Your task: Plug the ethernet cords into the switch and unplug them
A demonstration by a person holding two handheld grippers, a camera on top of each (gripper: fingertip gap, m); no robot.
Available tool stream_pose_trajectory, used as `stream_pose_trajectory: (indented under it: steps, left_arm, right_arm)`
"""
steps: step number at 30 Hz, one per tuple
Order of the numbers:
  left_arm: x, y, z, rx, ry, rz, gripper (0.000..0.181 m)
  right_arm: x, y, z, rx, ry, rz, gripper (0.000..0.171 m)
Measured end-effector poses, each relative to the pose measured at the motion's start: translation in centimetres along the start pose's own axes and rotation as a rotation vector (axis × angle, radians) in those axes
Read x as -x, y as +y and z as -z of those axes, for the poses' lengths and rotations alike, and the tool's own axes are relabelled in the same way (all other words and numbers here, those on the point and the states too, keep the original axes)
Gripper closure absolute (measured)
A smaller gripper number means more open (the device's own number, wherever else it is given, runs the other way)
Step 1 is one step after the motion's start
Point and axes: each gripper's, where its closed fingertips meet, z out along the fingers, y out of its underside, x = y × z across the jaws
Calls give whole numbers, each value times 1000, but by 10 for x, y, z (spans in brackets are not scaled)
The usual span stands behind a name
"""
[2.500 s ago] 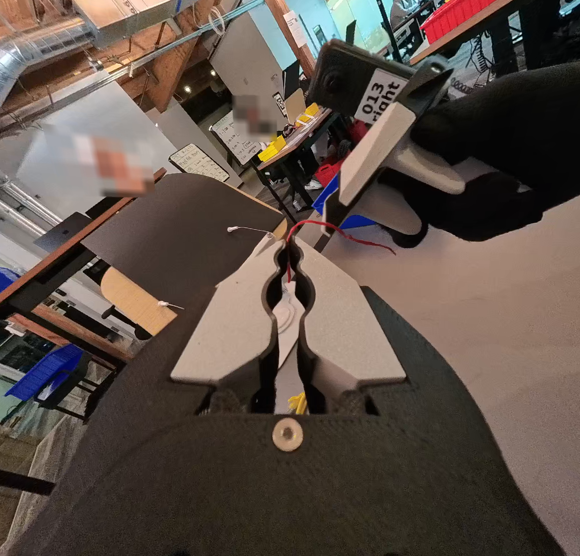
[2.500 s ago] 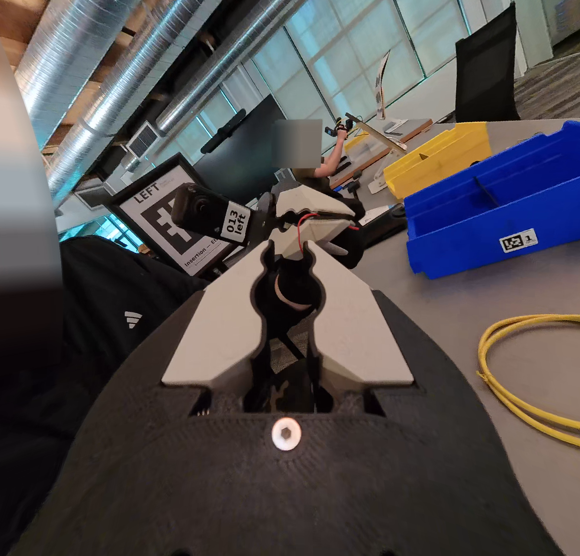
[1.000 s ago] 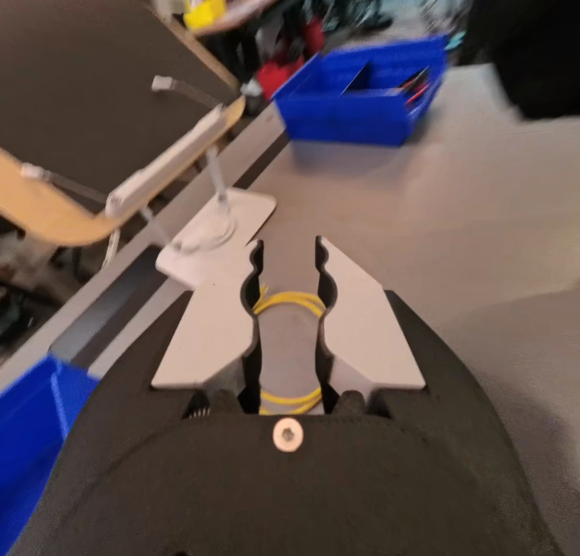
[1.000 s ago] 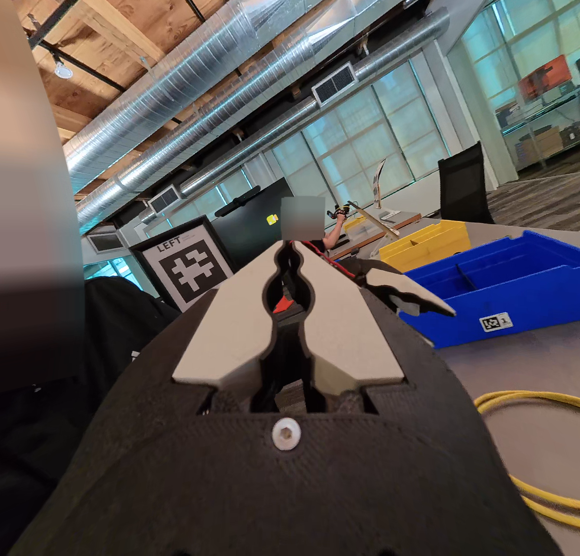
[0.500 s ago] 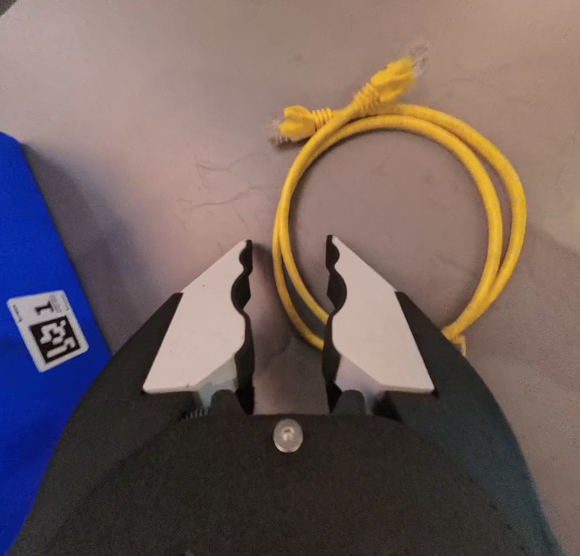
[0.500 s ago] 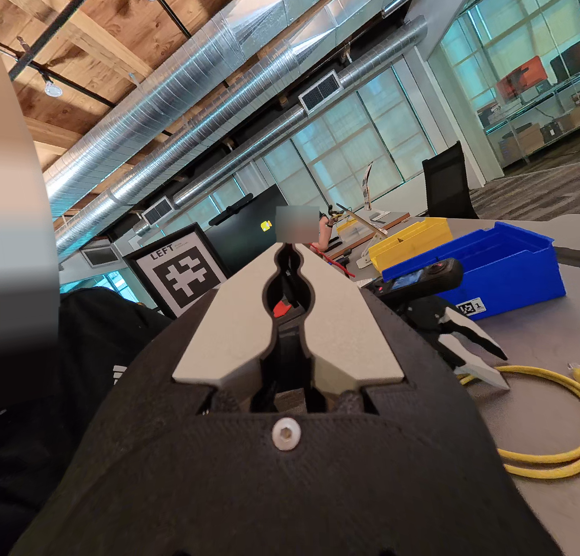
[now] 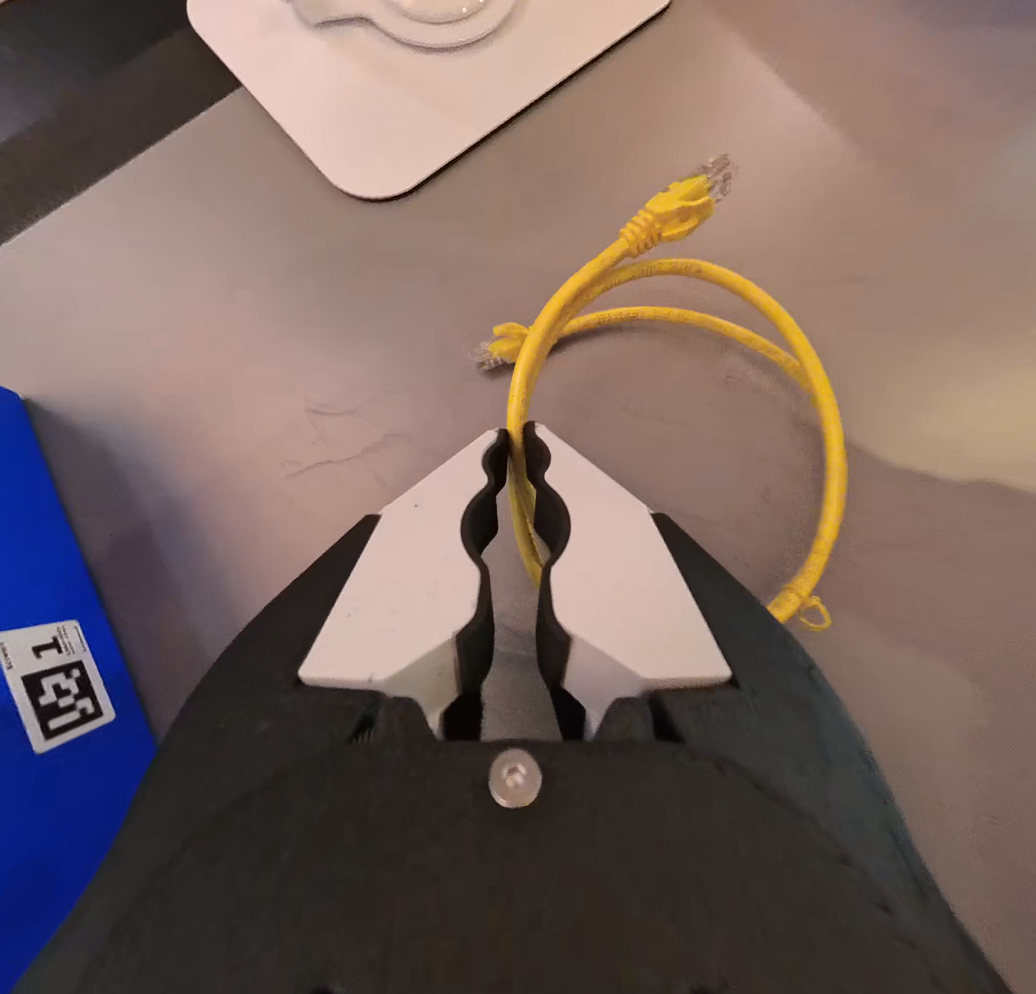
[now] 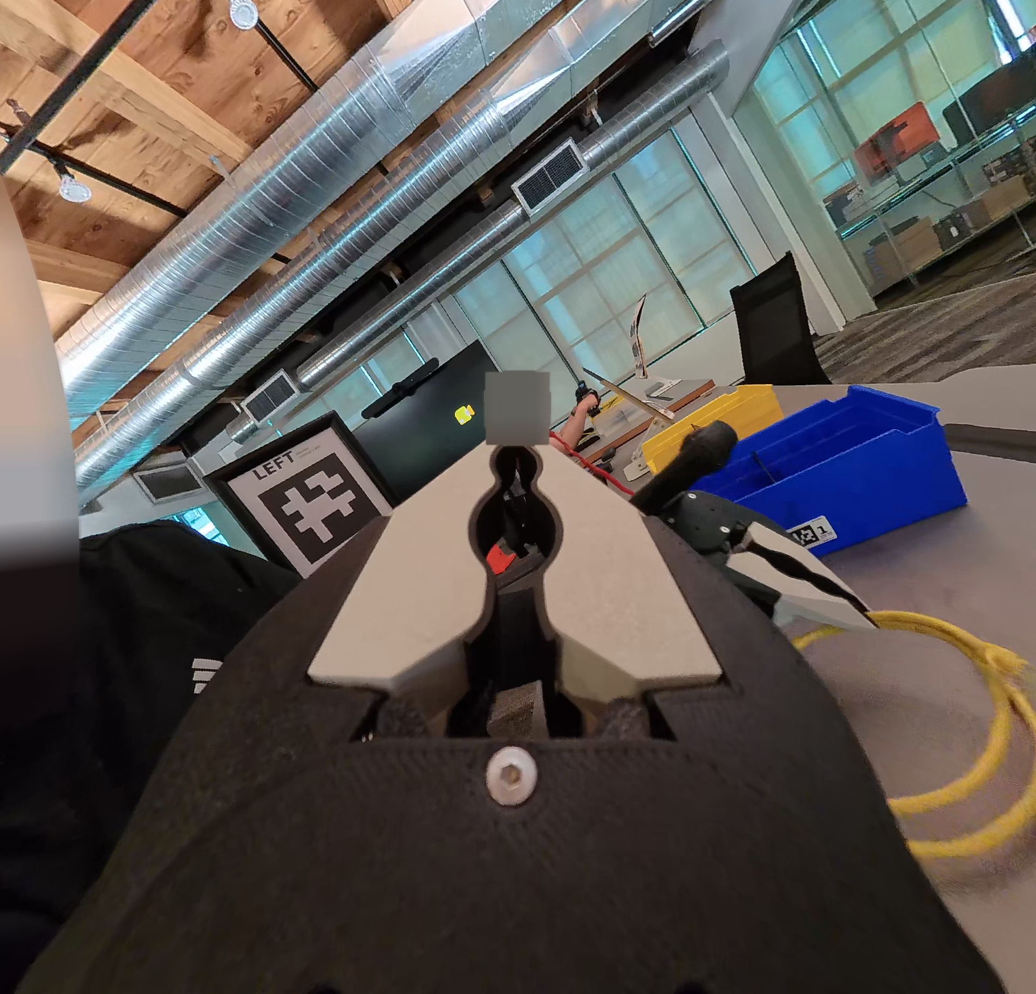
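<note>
Between left claw [image 7: 516,440] tips, yellow cord [image 7: 807,361].

The left tool [image 7: 516,434] has closed its tips onto the yellow ethernet cord [image 7: 807,361], lifting one end.

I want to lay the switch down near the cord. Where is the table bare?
Bare grey table lies between the blue bin, the white base plate and the left gripper, which pinches the yellow ethernet cord. More bare room lies beyond the cord's raised plug. The cord's loop crowds the gripper's right.
</note>
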Motion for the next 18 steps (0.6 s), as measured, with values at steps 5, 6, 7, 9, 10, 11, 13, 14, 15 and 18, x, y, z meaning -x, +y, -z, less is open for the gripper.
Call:
stream_pose_trajectory:
  steps: [5, 6, 7, 9, 10, 11, 13, 14, 15, 18]
  left_arm:
    - [-56, 22, 2, 84, 157, 29, 178]
    - [-67, 26, 0, 83, 180, 16, 178]
    - [-78, 31, -1, 92, 204, -9, 177]
    - [-83, 35, -4, 107, 178, -68, 157]
    - [-86, 30, -4, 85, 183, -103, 149]
    - [-91, 25, -3, 72, 195, -146, 149]
    - [-97, 14, -5, 70, 194, -249, 140]
    - [-103, 7, -6, 66, 209, -325, 140]
    - [-105, 0, -9, 61, 195, -404, 140]
    - [-110, -6, -26, 99, 182, -708, 135]
  right_arm:
    - [-1, 1, 1, 7, 9, 5, 171]
    - [-1, 0, 1, 8, 10, 7, 171]
    - [-1, 0, 2, 8, 11, 8, 171]
    - [0, -2, 4, 7, 16, 14, 171]
    - [0, -3, 6, 3, 18, 17, 171]
    - [0, -5, 7, -2, 18, 18, 171]
    - [1, -8, 9, -9, 20, 21, 171]
    - [1, -9, 10, -10, 20, 23, 171]
    - [1, -10, 11, -12, 20, 24, 171]
    - [2, -11, 13, -15, 19, 27, 171]
